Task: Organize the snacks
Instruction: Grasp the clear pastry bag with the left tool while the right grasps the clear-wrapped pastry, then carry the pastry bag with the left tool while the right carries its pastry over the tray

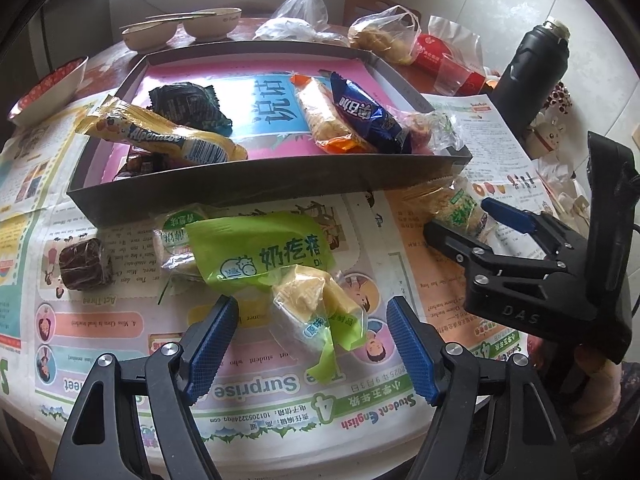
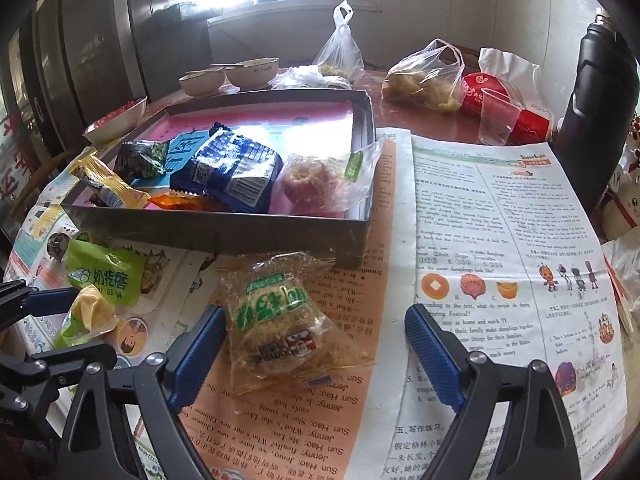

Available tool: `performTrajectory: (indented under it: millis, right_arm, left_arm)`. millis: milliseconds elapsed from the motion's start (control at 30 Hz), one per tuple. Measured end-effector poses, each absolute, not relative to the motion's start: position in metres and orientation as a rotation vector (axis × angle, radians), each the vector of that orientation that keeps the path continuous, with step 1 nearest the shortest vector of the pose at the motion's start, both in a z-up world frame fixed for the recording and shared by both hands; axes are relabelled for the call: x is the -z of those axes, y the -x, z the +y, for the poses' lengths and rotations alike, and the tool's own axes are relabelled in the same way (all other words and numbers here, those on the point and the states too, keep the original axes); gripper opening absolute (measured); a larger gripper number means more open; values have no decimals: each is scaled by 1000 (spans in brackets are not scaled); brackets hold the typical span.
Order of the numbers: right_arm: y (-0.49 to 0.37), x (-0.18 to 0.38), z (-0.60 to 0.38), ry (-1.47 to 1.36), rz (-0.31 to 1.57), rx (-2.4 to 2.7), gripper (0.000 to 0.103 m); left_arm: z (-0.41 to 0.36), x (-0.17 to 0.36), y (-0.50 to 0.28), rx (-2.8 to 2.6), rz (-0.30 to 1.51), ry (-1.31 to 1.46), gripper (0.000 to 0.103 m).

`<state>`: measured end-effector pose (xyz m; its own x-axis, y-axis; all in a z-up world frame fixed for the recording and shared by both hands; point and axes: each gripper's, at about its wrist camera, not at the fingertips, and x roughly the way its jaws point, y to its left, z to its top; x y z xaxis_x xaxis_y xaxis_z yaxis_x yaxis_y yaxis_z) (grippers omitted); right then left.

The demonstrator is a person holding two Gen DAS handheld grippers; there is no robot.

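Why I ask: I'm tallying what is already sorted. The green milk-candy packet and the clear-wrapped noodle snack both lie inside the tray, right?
No. Both lie on the newspaper in front of the tray: the green milk-candy packet in the left wrist view, the clear-wrapped noodle snack in the right wrist view.

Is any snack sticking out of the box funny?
Yes. The yellow candy packet lies tilted over the box's left front corner, one end poking past the wall. At the right front corner, a clear bag with a pink ring snack flops over the wall too. The other snacks in the box lie fully inside.
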<state>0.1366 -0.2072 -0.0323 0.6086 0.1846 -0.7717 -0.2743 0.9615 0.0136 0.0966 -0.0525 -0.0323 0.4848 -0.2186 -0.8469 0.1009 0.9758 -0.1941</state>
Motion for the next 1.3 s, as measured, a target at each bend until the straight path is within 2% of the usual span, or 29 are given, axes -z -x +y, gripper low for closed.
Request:
performTrajectory:
  millis: [67,133,167,233,300,367,467,500,1300]
  right_arm:
    - [-136,33,-202,134,869,-255,78]
    - [-134,32,-198,140,857,-271,65]
    - [-134,32,-197,141,854,-279,61]
    - [-132,31,-194,146,846,-291,51]
    - [-131,31,-192,145,843,-291,50]
    - [-131,31,-194,134,845,-297,46]
    - [-130,29,-196,108,850,-309,45]
    - [-130,29,-197,97,853,-316,44]
    - [-113,1,-194,7,813,-393,42]
  left_arm:
    - [-53,32,-97,191,1044,115,75]
    - [-53,32,-98,184,1042,105,71]
    - [-53,32,-98,183,1042,103,71]
    - [-54,32,-99,172,1039,91,63]
    - [-55,32,-99,164,1033,74,56]
    - [-56,32,-99,167,1029,65,54]
    - [-56,32,-98,181,1024,68,43]
    - [-55,31,-98,193,1025,76,34]
    - [-38,8,-84,272,971,158,34]
